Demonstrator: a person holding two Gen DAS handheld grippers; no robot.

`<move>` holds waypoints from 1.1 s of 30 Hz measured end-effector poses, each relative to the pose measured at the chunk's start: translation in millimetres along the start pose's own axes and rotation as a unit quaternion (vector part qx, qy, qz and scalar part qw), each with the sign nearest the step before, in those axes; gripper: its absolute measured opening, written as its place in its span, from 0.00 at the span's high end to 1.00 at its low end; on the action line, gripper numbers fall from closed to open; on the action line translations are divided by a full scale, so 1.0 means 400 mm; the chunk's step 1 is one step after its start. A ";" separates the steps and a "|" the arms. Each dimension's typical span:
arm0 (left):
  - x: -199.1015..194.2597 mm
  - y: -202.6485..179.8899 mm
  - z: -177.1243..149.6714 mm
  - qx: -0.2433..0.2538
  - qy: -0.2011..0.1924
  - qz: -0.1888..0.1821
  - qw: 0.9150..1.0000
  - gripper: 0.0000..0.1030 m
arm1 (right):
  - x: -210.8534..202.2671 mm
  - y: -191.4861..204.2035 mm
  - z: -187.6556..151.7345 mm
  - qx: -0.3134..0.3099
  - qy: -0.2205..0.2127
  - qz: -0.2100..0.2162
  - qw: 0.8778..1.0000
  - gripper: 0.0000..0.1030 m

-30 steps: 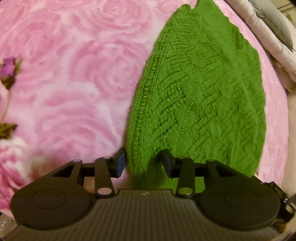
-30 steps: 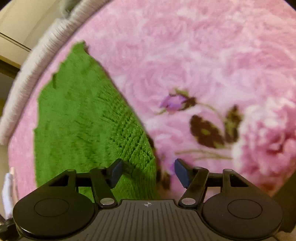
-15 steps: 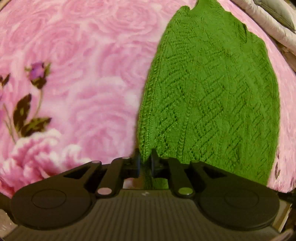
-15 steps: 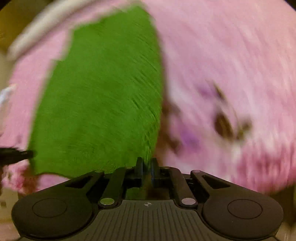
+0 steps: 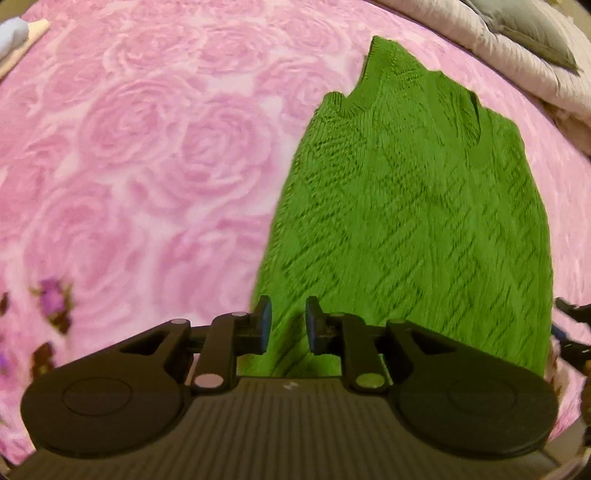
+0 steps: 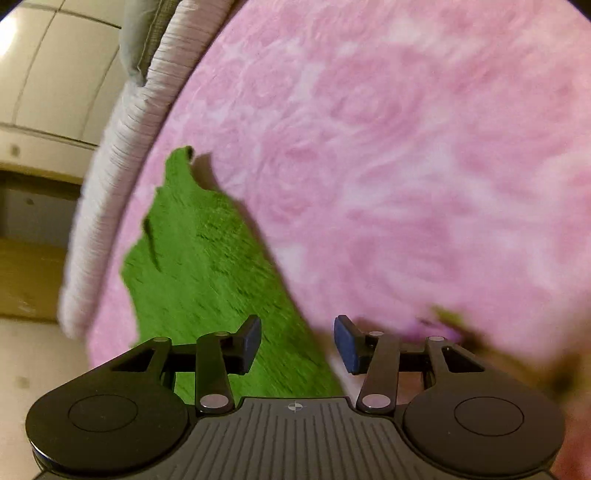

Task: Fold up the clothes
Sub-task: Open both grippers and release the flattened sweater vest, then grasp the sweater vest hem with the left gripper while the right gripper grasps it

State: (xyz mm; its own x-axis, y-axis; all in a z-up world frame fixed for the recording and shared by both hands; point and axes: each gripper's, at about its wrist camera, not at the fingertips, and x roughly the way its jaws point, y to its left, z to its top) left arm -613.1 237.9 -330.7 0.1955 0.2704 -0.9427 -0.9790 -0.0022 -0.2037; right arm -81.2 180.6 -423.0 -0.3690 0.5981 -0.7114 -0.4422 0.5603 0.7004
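1. I count one green cable-knit sleeveless sweater point(image 5: 413, 221).
2. I see one pink rose-patterned plush blanket point(image 5: 155, 155).
3. I see one white ribbed quilt point(image 6: 122, 155), bunched along the blanket's edge.
4. I have two black two-finger grippers: left gripper point(image 5: 287, 325), right gripper point(image 6: 297, 343).

Pink rose-print blanket point(image 5: 155, 155) across most of both views. White quilted bedding point(image 5: 517, 62) at 1 o'clock, grey pillow point(image 5: 532, 33) atop. Pale tiled wall point(image 6: 55, 66) at 10 o'clock, right view.
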 end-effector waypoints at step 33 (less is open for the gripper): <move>0.197 -0.070 0.304 0.044 -0.014 -0.007 0.999 0.61 | 0.057 0.157 0.156 -0.125 -0.049 -0.142 0.981 0.47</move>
State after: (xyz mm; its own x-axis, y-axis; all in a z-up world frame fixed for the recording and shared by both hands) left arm -577.4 376.2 -367.1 0.2088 0.2965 -0.9319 -0.9777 0.0856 -0.1919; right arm -66.3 265.2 -391.6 -0.1259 0.4973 -0.8584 -0.7074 0.5616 0.4291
